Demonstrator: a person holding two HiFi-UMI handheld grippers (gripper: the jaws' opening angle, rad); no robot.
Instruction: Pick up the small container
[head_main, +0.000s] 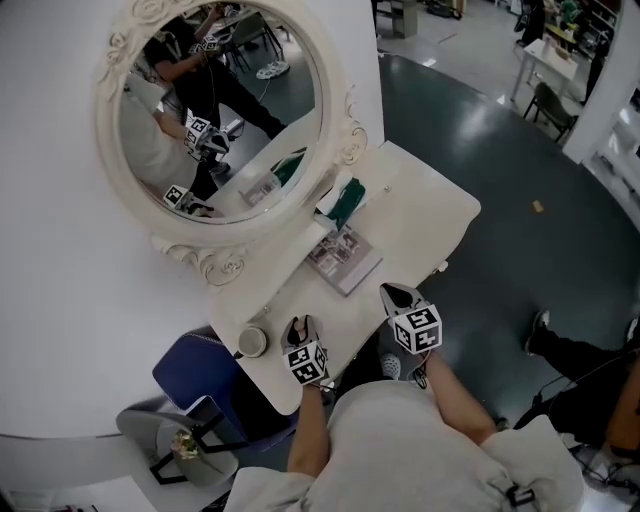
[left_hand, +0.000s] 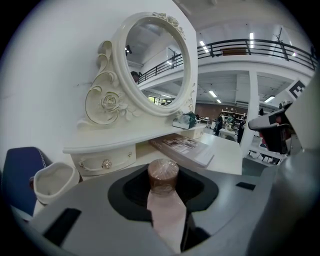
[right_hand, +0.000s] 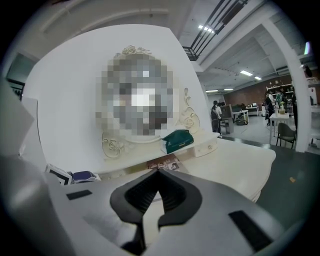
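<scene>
The small container (left_hand: 163, 175) is a pale pink bottle with a brown cap. It stands upright between the jaws of my left gripper (left_hand: 165, 200), which is shut on its body. In the head view the left gripper (head_main: 300, 330) hovers over the near left end of the white vanity table (head_main: 420, 215), and the bottle is hidden under it. My right gripper (head_main: 398, 297) is at the table's near edge, to the right. In its own view the right gripper (right_hand: 152, 200) is shut with nothing in it.
A white cup (head_main: 252, 341) sits on the table just left of the left gripper. A magazine (head_main: 344, 257) lies mid-table, and a green tissue box (head_main: 345, 200) sits on the shelf under the oval mirror (head_main: 215, 110). A blue chair (head_main: 195, 370) stands at the table's left end.
</scene>
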